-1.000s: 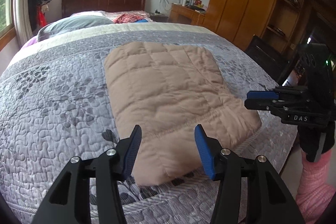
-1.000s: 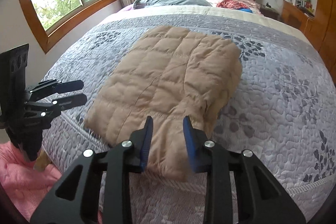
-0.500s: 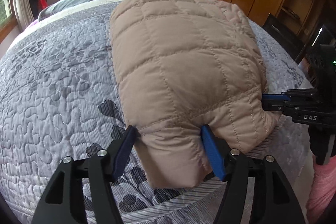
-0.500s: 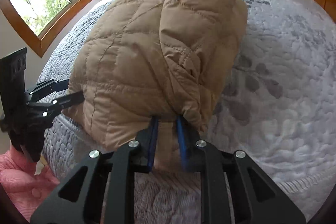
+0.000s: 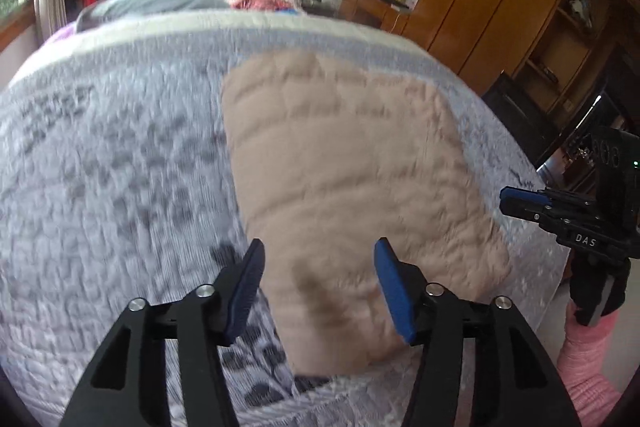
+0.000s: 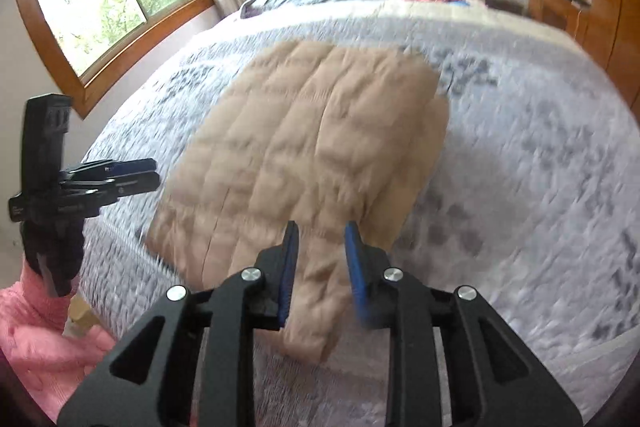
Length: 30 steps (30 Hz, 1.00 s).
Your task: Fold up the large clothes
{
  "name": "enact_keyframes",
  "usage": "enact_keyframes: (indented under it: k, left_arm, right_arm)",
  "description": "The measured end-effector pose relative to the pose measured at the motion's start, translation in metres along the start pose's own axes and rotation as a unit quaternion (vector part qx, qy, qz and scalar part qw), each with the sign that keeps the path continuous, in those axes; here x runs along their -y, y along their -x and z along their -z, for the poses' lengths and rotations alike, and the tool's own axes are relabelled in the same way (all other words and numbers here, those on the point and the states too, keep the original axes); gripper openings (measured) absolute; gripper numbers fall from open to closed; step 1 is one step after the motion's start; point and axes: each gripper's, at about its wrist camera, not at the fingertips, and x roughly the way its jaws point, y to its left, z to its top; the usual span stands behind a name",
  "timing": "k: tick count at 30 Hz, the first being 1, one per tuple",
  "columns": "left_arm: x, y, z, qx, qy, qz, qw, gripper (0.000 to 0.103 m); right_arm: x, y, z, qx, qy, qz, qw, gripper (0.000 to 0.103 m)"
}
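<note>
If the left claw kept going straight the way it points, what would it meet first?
Most likely the near end of the tan quilted folded jacket on the bed; the left claw, jaws closing, frames it without touching, though blur hides depth.

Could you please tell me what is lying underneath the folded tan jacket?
The tan jacket lies on the grey patterned quilt covering the bed. Whatever sits directly beneath the jacket is hidden.

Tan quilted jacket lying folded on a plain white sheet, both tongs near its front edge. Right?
Not quite. The tan quilted jacket lies on a grey quilted bedspread with a dark leaf print, not a plain white sheet; the right wrist view shows it, though blurred. The rest holds: the left tongs and the right tongs are both near its front edge.
</note>
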Motion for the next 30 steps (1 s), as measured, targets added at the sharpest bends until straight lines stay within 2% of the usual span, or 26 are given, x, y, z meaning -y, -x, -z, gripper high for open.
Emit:
enact_keyframes:
  k: [3,7,12,16,21,24,30]
  left_arm:
    - [0.008,-0.002,-0.029,0.018,-0.001,0.003,0.9998,0.044]
    - [0.01,-0.032,-0.064,0.007,0.013,0.015,0.9998,0.031]
    - [-0.002,-0.078,-0.085,-0.038,0.02,0.015,0.999,0.03]
    - [-0.016,-0.106,-0.093,-0.061,0.021,-0.004,0.9979,0.026]
    - [-0.033,-0.136,-0.099,-0.1,0.022,0.011,0.9947,0.022]
    - [-0.04,-0.146,-0.1,-0.109,0.025,0.02,0.9936,0.02]
    - [-0.04,-0.15,-0.097,-0.107,0.027,0.019,0.9937,0.019]
  right_arm:
    - [0.006,-0.004,-0.03,0.009,-0.008,0.002,1.0,0.024]
    - [0.015,-0.029,-0.068,0.008,-0.024,0.009,1.0,0.024]
    - [0.036,-0.064,-0.092,-0.011,-0.043,0.011,0.999,0.025]
    - [0.053,-0.092,-0.099,-0.032,-0.063,0.01,0.997,0.02]
    - [0.076,-0.138,-0.102,-0.067,-0.094,0.0,0.993,0.019]
    - [0.082,-0.156,-0.1,-0.082,-0.103,-0.007,0.991,0.018]
    - [0.079,-0.161,-0.1,-0.085,-0.102,0.004,0.991,0.018]
